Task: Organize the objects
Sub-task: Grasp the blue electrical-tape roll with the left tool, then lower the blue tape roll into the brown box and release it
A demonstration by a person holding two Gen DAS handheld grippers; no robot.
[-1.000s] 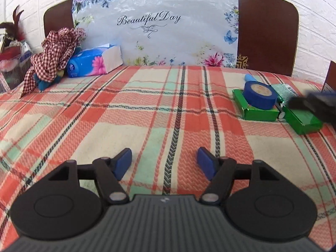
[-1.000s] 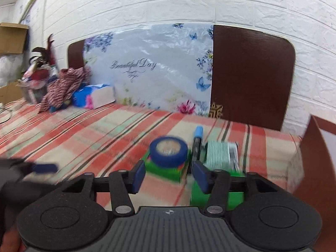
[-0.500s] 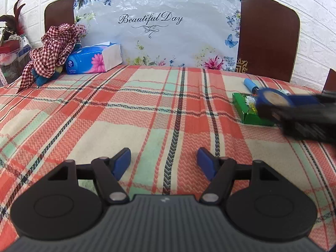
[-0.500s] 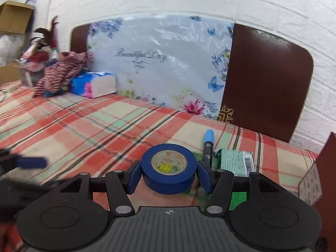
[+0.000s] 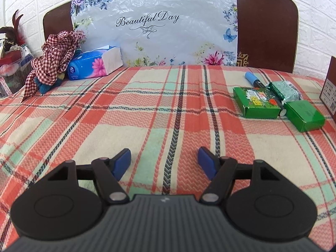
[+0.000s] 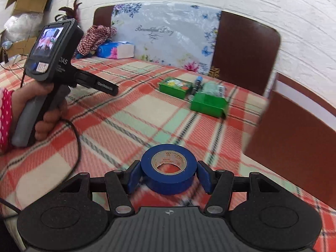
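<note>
We hold the right gripper [image 6: 169,175] with both pads pinching the blue tape roll [image 6: 169,173], lifted above the bed's [image 5: 147,115] plaid cover near its right edge. Our left gripper [image 5: 164,163] hovers spread and empty. Two green boxes [image 5: 258,103] and a marker [image 5: 253,79] lie toward the far right corner.

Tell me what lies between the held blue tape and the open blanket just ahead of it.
Nothing visible does. The right tongs are shut on the blue tape roll, and the plaid blanket ahead is bare. The green boxes sit farther back; the left tongs are off to the left.
</note>
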